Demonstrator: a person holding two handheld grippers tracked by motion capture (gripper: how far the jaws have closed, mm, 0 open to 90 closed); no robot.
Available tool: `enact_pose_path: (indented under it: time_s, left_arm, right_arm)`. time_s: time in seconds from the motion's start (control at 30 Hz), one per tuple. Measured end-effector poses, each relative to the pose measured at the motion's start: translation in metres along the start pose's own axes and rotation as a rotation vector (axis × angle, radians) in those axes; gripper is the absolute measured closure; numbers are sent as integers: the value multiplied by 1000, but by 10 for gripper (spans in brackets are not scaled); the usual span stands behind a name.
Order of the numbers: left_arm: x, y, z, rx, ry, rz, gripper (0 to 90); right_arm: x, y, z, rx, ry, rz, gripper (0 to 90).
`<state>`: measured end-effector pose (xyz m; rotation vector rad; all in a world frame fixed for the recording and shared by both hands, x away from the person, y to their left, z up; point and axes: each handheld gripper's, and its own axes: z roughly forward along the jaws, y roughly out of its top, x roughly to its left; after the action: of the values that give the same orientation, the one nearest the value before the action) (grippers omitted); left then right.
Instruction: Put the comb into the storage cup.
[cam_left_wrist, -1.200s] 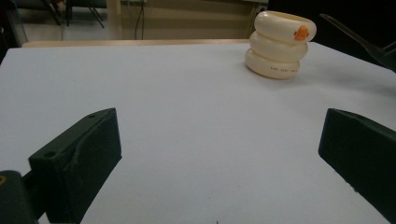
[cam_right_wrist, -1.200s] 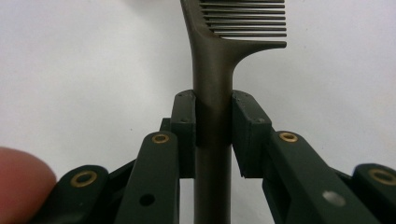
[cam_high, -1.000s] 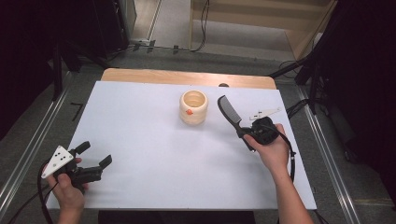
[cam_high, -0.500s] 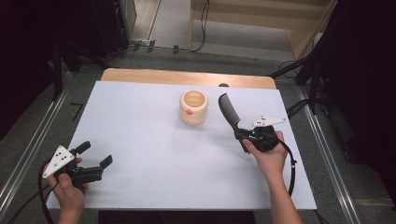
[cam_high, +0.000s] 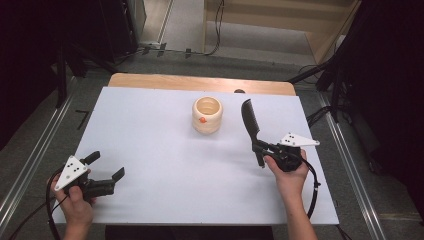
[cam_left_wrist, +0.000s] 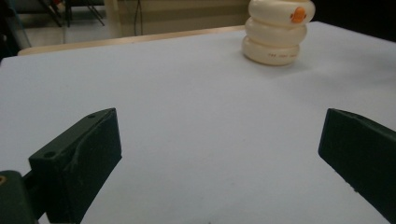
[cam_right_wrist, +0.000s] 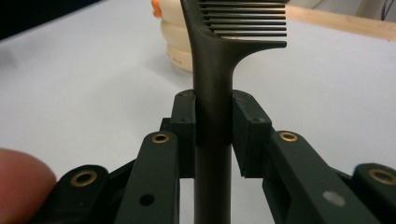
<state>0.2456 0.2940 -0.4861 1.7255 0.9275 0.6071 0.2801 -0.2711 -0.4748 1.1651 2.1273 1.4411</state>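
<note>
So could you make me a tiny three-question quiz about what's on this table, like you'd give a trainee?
1. True or false: the right gripper holds the black comb by its handle.
2. How do the left gripper's jaws stand? A) shut on the comb B) wide apart with nothing between them C) clamped on the cup
3. Fill in: the small mark on the side of the cream ribbed cup is coloured ____.

Key:
1. True. The jaws press on both sides of the handle, with the teeth pointing away beyond them.
2. B. That gripper sits near the white table's front left corner, far from the cup.
3. Orange.
</note>
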Motion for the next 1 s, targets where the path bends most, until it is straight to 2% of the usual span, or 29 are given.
enact_pose_path:
  time_s: [0.07,0.13,0.2,0.33,0.47,0.5,0.57,0.73,1.0]
  left_arm:
    - [-5,2,2,-5,-8,-2,0]
    - [-11,6,4,-8,-17,17,0]
    - [-19,9,5,-17,-1,35,0]
    - [-31,16,6,-31,-46,60,0]
    - [-40,20,12,-21,-87,58,0]
    - [-43,22,14,-22,-86,54,0]
    - [-49,25,17,-27,-117,49,0]
    - [-64,34,25,-11,-132,62,0]
    - [-76,40,39,-11,-180,57,0]
  right_arm:
    - [1,-1,0,-9,-4,-5,710]
    - [5,-3,2,-27,-6,-19,710]
    - [5,-3,3,-28,-5,-27,711]
    - [8,-5,4,-46,8,-25,710]
    - [11,-6,5,-62,9,-29,710]
    - [11,-6,5,-62,9,-29,710]
    - [14,-6,5,-68,14,-28,710]
    - [20,-6,6,-88,28,-45,710]
    - [30,-6,9,-106,31,-67,710]
